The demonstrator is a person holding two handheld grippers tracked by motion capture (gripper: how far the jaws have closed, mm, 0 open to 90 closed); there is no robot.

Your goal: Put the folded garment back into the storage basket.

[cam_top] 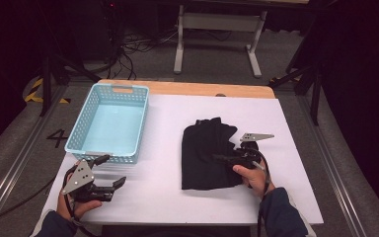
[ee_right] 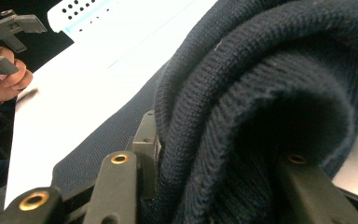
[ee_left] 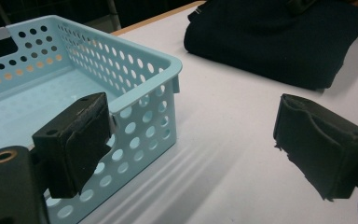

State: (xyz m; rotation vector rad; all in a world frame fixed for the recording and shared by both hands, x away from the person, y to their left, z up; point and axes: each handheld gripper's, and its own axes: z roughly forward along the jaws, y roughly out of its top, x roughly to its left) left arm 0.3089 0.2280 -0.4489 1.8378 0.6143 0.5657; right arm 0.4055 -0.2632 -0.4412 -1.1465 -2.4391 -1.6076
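Dark knit garment (cam_top: 207,150) (folded edge) clamped in right tool (cam_top: 227,159) | left tool (cam_top: 109,172) agape, empty, beside basket (cam_top: 79,136)

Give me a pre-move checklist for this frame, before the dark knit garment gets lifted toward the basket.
1. Right claw shut on the dark knit garment: ok, folds bunched between its jaws.
2. Whole garment thickness caught: cannot tell.
3. Blue basket empty, ready to receive: ok.
4. Left claw open and holding nothing: ok.
5. Left claw clear of the path to the basket: not ok, it sits at the basket's near corner.
6. White table cover bare between garment and basket: ok.
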